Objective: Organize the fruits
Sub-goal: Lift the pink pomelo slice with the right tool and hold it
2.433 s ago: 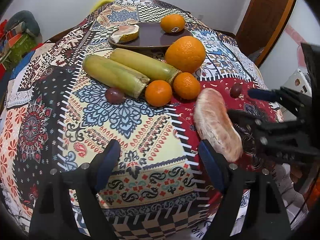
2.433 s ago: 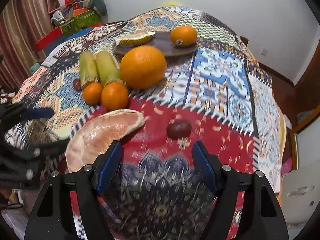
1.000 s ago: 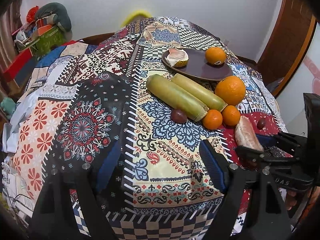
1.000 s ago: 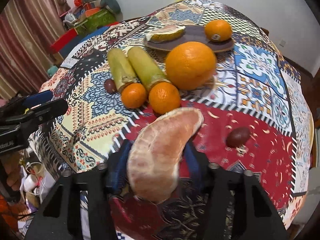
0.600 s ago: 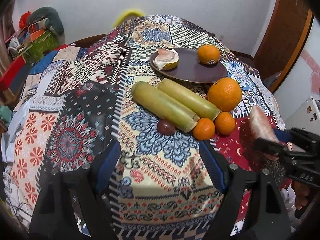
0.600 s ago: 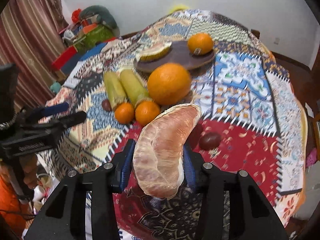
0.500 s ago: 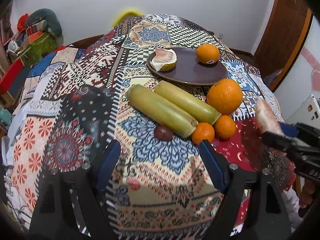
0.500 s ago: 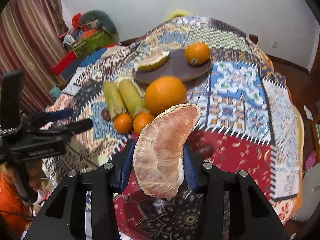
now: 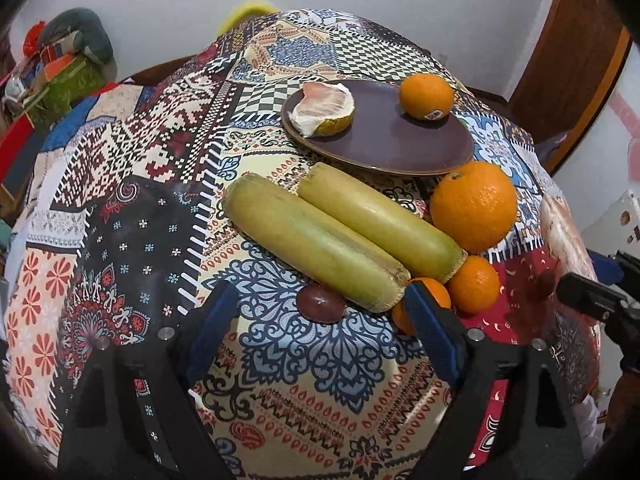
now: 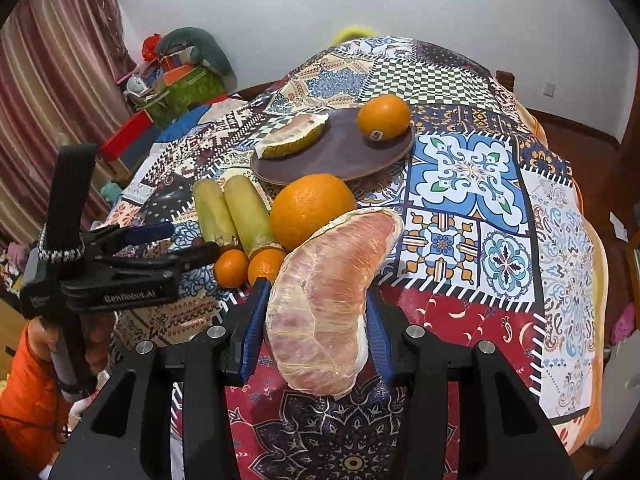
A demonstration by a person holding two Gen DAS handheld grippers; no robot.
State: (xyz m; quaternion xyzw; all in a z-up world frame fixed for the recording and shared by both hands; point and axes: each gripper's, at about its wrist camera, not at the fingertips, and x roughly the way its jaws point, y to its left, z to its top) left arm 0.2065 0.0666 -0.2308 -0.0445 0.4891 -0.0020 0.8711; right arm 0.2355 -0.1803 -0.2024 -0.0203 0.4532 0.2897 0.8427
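Two fruits on plate [image 9: 400, 148]: orange [image 9: 426, 96], pomelo piece [image 9: 323, 109].

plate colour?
Dark brown-purple plate, plain, no pattern; clearest in the left wrist view.

Right hand-held gripper [image 10: 316, 332] clamps a peeled pomelo segment [image 10: 324, 300] above the tablecloth [image 10: 500, 240].

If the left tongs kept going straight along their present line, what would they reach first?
Probably the small dark round fruit, centred just ahead of the opening, empty left tongs, with the nearer sugarcane piece just behind; depth is uncertain.
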